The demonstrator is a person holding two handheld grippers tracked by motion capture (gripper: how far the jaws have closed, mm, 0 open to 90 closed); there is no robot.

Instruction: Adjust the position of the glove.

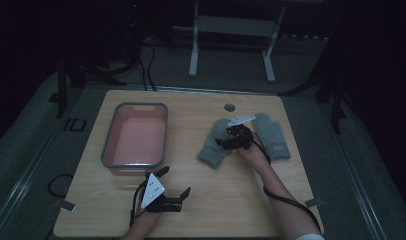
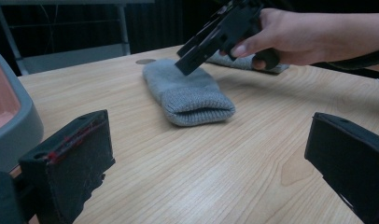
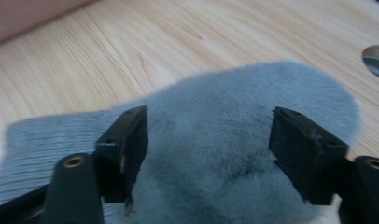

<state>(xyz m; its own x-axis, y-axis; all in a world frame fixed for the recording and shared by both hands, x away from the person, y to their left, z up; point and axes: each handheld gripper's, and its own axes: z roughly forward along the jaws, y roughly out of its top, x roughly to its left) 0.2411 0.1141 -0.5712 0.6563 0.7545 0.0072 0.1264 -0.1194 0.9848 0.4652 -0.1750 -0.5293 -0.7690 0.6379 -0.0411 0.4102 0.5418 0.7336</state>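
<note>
Two grey mittens lie on the right half of the wooden table (image 1: 231, 190). The left mitten (image 1: 212, 147) (image 2: 187, 93) (image 3: 225, 107) has its cuff toward the table's front. The right mitten (image 1: 273, 135) (image 2: 239, 61) lies beside it. My right gripper (image 1: 224, 136) (image 2: 201, 46) (image 3: 208, 149) points down onto the left mitten, its jaws apart with the fuzzy body bulging between them. I see no firm pinch. My left gripper (image 1: 177, 180) (image 2: 211, 163) rests near the front edge, open wide and holding nothing.
A pink tub with a grey rim (image 1: 108, 140) (image 2: 19, 126) stands on the left half of the table, just beyond the left gripper. A round cable hole (image 1: 229, 107) (image 3: 376, 58) sits near the far edge. A white desk frame (image 1: 193, 50) stands on the floor behind.
</note>
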